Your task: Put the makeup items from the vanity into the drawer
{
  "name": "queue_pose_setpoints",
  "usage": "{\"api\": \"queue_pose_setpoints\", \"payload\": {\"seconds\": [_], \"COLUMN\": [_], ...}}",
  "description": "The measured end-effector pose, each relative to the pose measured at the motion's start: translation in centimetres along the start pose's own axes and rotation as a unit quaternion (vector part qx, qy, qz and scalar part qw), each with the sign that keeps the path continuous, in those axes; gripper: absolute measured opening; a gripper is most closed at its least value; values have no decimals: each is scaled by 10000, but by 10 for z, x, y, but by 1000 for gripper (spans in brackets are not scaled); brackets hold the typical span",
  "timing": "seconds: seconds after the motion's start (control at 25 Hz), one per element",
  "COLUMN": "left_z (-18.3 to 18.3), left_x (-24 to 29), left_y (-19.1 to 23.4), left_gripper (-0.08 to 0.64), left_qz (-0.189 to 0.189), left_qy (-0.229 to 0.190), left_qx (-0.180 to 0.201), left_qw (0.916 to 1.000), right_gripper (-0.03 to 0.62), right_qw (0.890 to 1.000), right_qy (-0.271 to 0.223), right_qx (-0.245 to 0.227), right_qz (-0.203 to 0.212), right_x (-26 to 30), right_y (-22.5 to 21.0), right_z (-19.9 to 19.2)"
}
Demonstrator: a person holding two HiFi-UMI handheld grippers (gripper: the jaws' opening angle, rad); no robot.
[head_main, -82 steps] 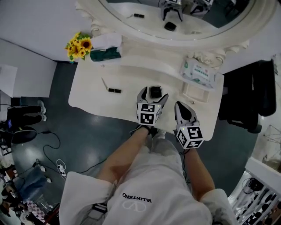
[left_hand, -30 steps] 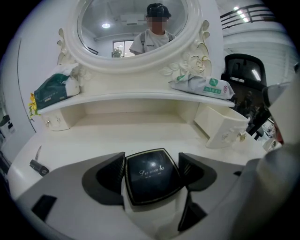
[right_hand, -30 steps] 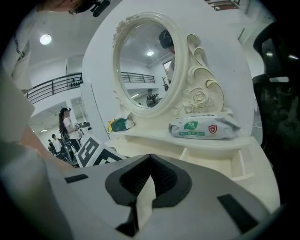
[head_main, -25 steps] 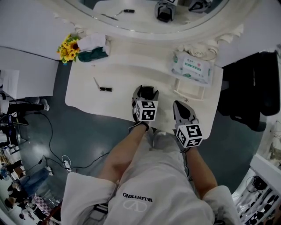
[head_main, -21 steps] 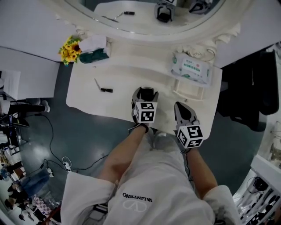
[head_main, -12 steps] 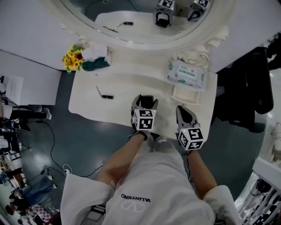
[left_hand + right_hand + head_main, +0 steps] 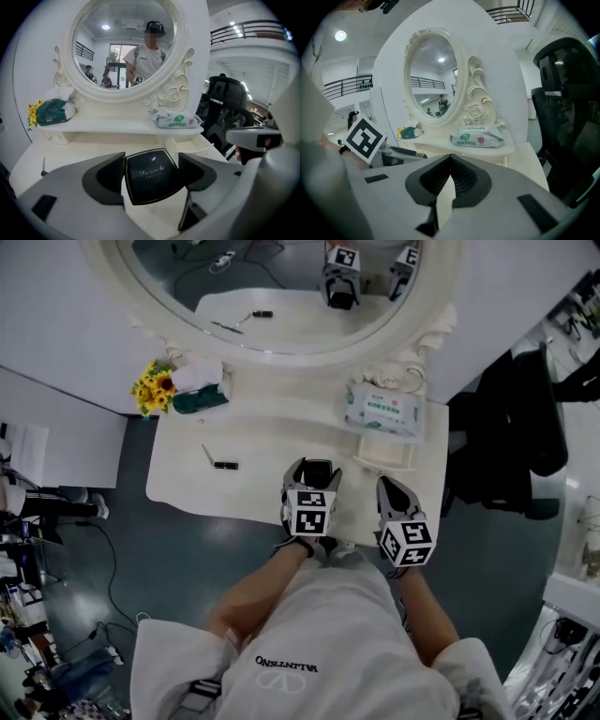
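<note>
My left gripper is shut on a black square compact with gold script on its lid, one pad at each side. It hovers over the front middle of the white vanity top. In the head view the compact shows between the jaws. My right gripper is shut with nothing in it, near the vanity's front right edge; its jaws meet at the tips. An open drawer lies under the shelf, ahead and right of the compact. A small black tube and a thin pencil lie at the left.
A pack of wipes sits on the shelf above the drawer. A green tissue box and sunflowers stand at the shelf's left end. The oval mirror rises behind. A black chair stands to the right.
The head view has tipped up, showing more of the mirror. Both grippers stay about where they were over the vanity's front, the left still closed on the compact.
</note>
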State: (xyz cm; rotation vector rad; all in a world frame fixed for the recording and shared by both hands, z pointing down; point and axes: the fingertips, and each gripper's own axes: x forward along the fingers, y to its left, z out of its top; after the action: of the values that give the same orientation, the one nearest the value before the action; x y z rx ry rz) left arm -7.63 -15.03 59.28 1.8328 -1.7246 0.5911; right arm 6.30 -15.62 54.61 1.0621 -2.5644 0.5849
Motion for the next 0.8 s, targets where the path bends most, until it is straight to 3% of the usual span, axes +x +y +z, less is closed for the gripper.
{"api": "queue_pose_setpoints", "payload": {"seconds": [0.8], "left_z": [31], "left_x": [38], "left_y": [-90], "left_gripper": [357], "left_qz": [-662], "left_qy": [-7], "left_qx": [472], "left_qw": [9967], "right_gripper": [12], "right_qw": [9979], "right_qy": [-211], "right_qx": [197], "right_qz": [-581], "right_x": [-25], "right_y": [-62], "right_z": [6]}}
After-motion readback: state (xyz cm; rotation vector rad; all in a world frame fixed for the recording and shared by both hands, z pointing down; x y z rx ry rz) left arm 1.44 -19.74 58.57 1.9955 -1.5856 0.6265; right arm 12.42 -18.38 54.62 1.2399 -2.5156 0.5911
